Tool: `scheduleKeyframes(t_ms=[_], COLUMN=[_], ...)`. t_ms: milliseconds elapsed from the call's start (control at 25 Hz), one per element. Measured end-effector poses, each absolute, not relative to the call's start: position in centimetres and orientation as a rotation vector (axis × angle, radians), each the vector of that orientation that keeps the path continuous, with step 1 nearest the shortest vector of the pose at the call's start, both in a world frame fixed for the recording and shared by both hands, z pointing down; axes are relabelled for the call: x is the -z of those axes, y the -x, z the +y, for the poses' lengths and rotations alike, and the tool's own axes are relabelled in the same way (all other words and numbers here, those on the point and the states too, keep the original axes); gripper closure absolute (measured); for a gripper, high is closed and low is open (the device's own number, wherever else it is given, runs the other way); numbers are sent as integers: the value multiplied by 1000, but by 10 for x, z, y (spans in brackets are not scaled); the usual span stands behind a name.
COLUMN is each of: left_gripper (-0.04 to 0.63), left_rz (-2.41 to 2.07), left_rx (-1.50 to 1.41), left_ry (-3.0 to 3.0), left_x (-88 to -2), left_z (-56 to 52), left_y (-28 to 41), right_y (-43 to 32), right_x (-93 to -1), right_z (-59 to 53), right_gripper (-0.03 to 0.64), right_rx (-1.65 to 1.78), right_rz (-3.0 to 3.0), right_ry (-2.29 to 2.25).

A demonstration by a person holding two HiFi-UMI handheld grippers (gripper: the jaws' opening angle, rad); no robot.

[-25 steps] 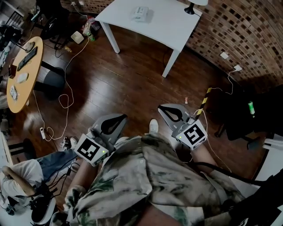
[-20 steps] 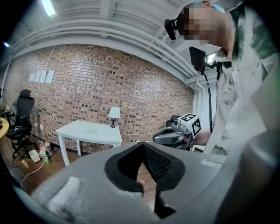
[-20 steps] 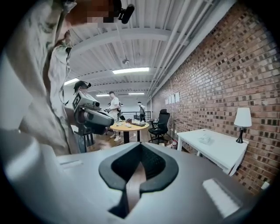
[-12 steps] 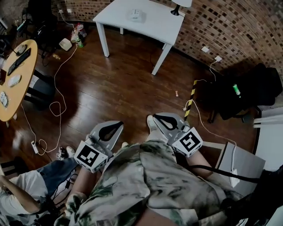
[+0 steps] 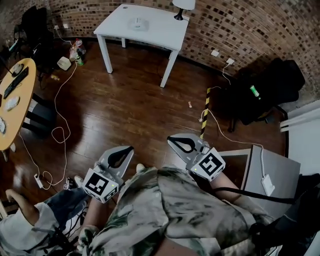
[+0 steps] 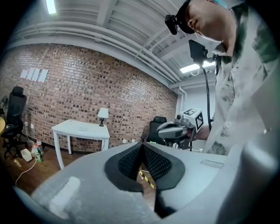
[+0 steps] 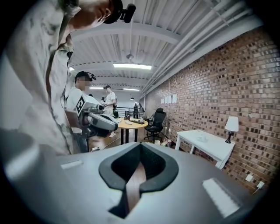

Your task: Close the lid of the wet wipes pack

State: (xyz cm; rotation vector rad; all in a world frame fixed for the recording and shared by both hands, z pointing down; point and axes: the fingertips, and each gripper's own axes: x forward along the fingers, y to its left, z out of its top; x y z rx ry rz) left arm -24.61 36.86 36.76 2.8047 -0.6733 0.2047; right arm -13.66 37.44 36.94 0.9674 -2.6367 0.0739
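**A:** Where do we have the two tongs?

**B:** We hold them low, just in front of our patterned shirt [image 5: 175, 210] and above the dark wooden plank floor [image 5: 125, 105]. The left tongs [image 5: 129, 149] and the right tongs [image 5: 170, 141] sit side by side and apart, with their tips pointing forward.

**A:** How do their jaws stand?

**B:** In the left gripper view we see the black ribbed pads [image 6: 156, 164] meeting at the tips, with nothing between them. The right gripper view shows the same. The jaws are together at the front and grip nothing, and only floor shows through the slot behind the tips.

**A:** And the pack?

**B:** The small pale wet wipes pack [image 5: 138, 23] lies well ahead of both tongs, far beyond their tips. It sits on the white rectangular worktop [image 5: 160, 31] that stands against the red-brown brick wall [image 5: 240, 25]. From here it's too small for us to tell how its lid sits.

**A:** What else do we see around the tongs?

**B:** A table lamp with a white shade [image 5: 181, 5] stands on the same worktop, to the right of the pack. A yellow-and-black striped strip [image 5: 205, 112] lies on the floor ahead of the right tongs, slightly to their right. A round light-wood worktop [image 5: 22, 110] stands well off to the left of the left tongs.
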Motion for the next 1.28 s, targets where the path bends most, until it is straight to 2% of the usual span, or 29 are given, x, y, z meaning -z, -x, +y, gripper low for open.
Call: scheduleKeyframes(t_ms=[880,1280], left_gripper=[594,594], left_rz=[-493,-507], left_rx=[-280,-317], left_ry=[-2869,-2849], left_x=[-338,-345], left_z=[501,563], left_y=[97,54], right_y=[34,6], right_x=[-356,-365], right_z=[512,568], right_gripper=[611,611], right_rx=[-103,-65], right_rz=[-2701,-2755], right_ry=[-1017,-950])
